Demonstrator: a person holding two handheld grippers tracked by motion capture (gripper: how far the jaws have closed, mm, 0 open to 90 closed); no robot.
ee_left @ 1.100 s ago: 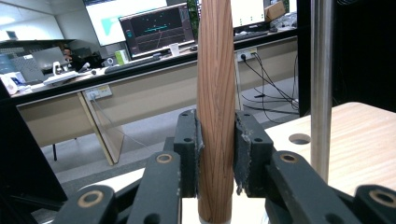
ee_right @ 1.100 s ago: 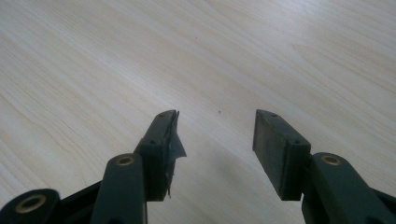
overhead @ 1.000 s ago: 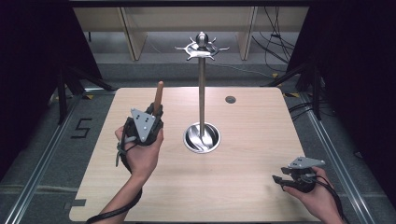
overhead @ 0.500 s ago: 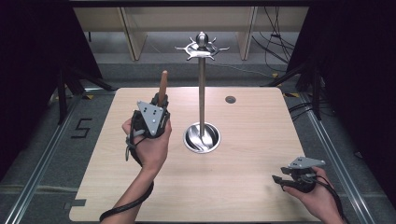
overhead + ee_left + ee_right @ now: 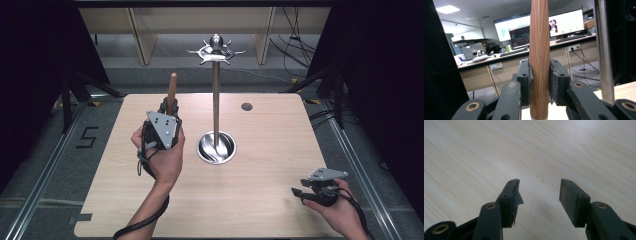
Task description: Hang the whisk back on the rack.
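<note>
Left hand-held gripper (image 5: pixel 539 82) is clamping an upright brown wooden handle (image 5: pixel 539 57) above the worktop (image 5: pixel 260 200), just beside the tall steel rack pole (image 5: pixel 216 105) standing in its round steel dish (image 5: pixel 216 148). Right hand-held gripper (image 5: pixel 539 192) is resting jaws apart, gripping nothing.

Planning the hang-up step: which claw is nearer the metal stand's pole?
Left. The left claw, shut on the wooden handle, is raised just left of the pole. The right claw sits open at the table's near right corner.

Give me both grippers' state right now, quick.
Left gripper: fingers shut on the wooden handle, held upright beside the metal stand.
Right gripper: open, holding nothing, over the table.
</note>
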